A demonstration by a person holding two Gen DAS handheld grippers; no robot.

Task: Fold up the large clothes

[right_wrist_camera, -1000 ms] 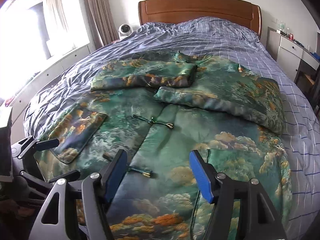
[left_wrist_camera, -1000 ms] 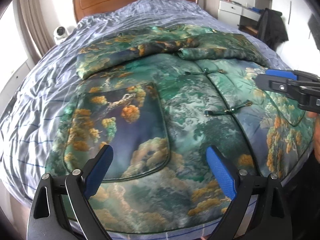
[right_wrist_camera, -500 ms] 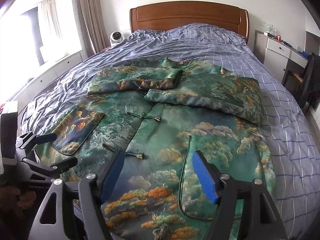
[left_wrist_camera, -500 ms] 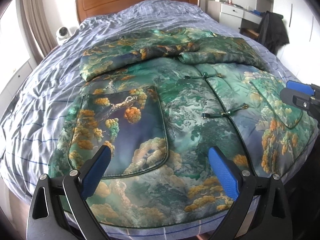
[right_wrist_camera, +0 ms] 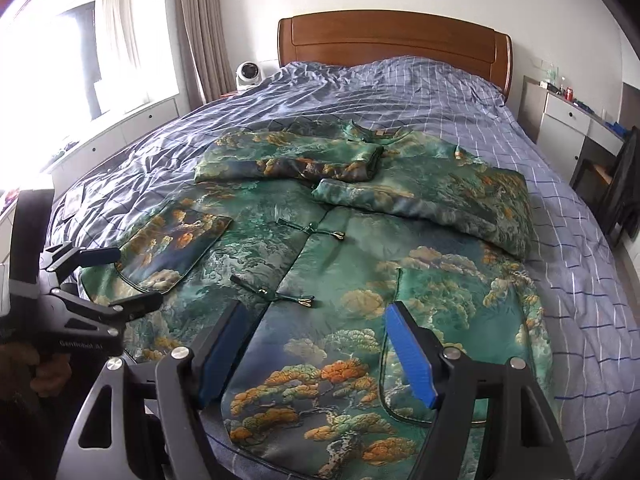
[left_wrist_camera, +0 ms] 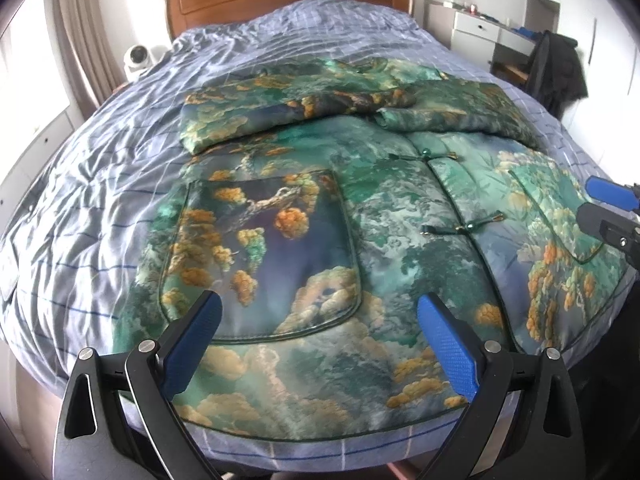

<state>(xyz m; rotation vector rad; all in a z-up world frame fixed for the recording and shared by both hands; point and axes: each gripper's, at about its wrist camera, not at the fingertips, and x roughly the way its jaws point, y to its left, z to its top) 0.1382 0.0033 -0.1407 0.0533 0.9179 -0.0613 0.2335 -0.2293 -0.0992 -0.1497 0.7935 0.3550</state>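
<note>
1. A green patterned jacket (left_wrist_camera: pixel 360 240) is spread flat on the bed (left_wrist_camera: pixel 100 200), both sleeves folded across the chest.
2. The left gripper (left_wrist_camera: pixel 318 320) is held released above the hem, nothing gripped.
3. The right gripper (right_wrist_camera: pixel 316 344) is likewise spread wide, empty.

Light: we see daylight from the window (right_wrist_camera: pixel 100 52) at the left of the right wrist view; the room is bright.
Glare: the window is blown out to white, and the coat (right_wrist_camera: pixel 360 280) has a soft sheen.
Shadows: we find them soft and faint on the bed (right_wrist_camera: pixel 440 92).
Distortion: strong fisheye; the bed bulges, and we get black corners in both views.
Focus: we read the coat (left_wrist_camera: pixel 320 220) sharply in the middle; the edges soften slightly.
</note>
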